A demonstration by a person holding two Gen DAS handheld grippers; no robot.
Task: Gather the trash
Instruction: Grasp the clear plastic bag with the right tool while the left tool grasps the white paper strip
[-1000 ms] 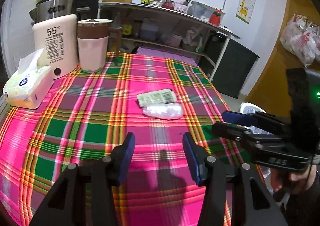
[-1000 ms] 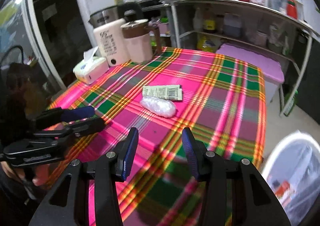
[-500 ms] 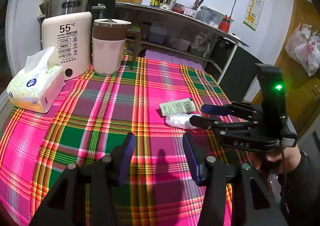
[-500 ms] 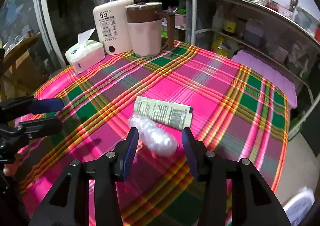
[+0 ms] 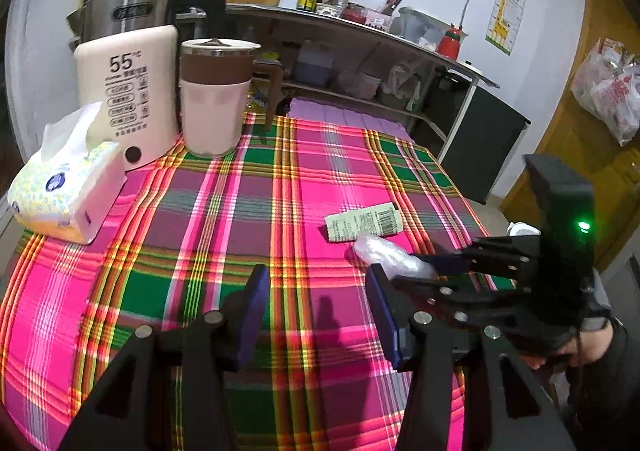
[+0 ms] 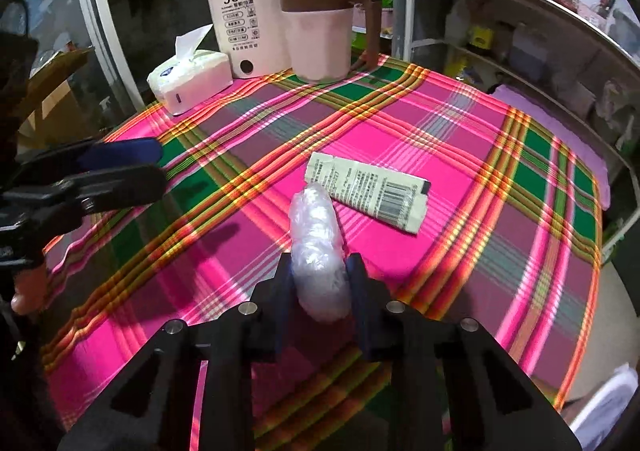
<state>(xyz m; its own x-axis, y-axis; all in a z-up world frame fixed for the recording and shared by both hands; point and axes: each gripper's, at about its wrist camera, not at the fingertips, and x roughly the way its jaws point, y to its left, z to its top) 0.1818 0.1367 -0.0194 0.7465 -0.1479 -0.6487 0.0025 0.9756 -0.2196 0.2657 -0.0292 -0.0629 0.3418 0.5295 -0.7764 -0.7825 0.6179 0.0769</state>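
Note:
A crumpled clear plastic wrap [image 6: 318, 247] lies on the plaid tablecloth [image 6: 440, 131], with a flat pale green wrapper with a barcode [image 6: 370, 191] just beyond it. My right gripper [image 6: 319, 279] has its fingers closed against both sides of the plastic wrap at table level. In the left wrist view the plastic wrap [image 5: 390, 253] and the green wrapper [image 5: 362, 223] sit right of centre, with the right gripper [image 5: 436, 271] reaching in from the right. My left gripper [image 5: 316, 311] is open and empty above the near part of the table.
At the table's far left stand a tissue pack [image 5: 64, 187], a white water heater [image 5: 128, 91] and a pink jug [image 5: 216, 99]. A shelf unit [image 5: 360, 63] runs behind the table. A white-lined bin [image 6: 608, 407] stands on the floor at the table's right.
My right gripper moved forward over the plastic wrap and its fingers closed on it. My left gripper shifted left and stayed open.

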